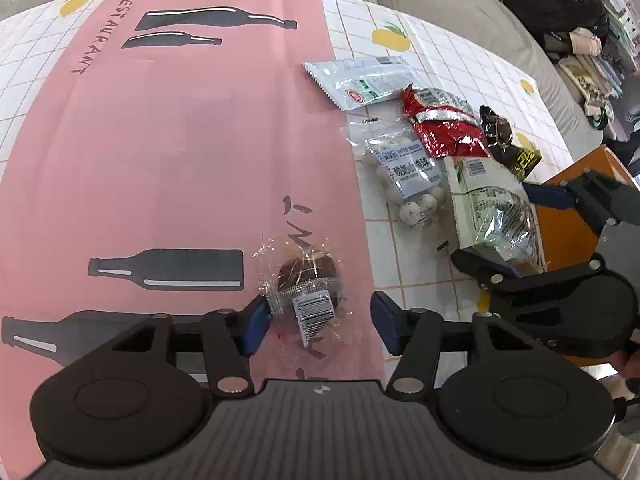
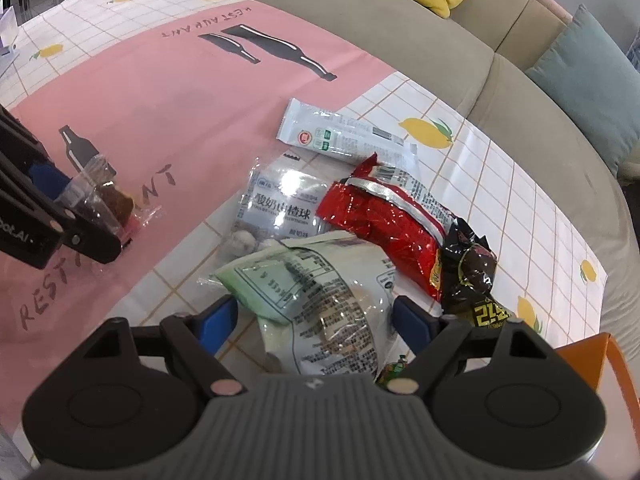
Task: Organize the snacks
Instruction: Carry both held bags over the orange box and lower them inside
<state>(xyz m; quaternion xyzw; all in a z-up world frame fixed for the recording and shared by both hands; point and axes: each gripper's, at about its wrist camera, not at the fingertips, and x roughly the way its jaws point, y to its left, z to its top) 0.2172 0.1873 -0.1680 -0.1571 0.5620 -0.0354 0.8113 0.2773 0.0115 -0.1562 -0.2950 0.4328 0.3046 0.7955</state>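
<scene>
Tablecloth (image 2: 120, 92): smooth, glossy sheet, pink and white-checked print. Red packet (image 2: 384, 220): crinkled shiny foil with a silver band. Dark packet (image 2: 472, 268): glossy, creased film. Pale green bag (image 2: 320, 300): part matt, part clear shiny plastic. White flat packet (image 2: 340, 136): smooth satin film. Chocolate cake wrapper (image 1: 308, 280): clear crinkled cellophane. Sofa (image 2: 400, 40): matt grey-beige cloth. Both grippers (image 1: 316, 320): matt black plastic, blue pads (image 1: 256, 320).

chocolate cake (image 1: 310, 280): clear-wrapped, lying between the left jaws
green-white bag (image 2: 320, 300): crinkled, flat between the right jaws
</scene>
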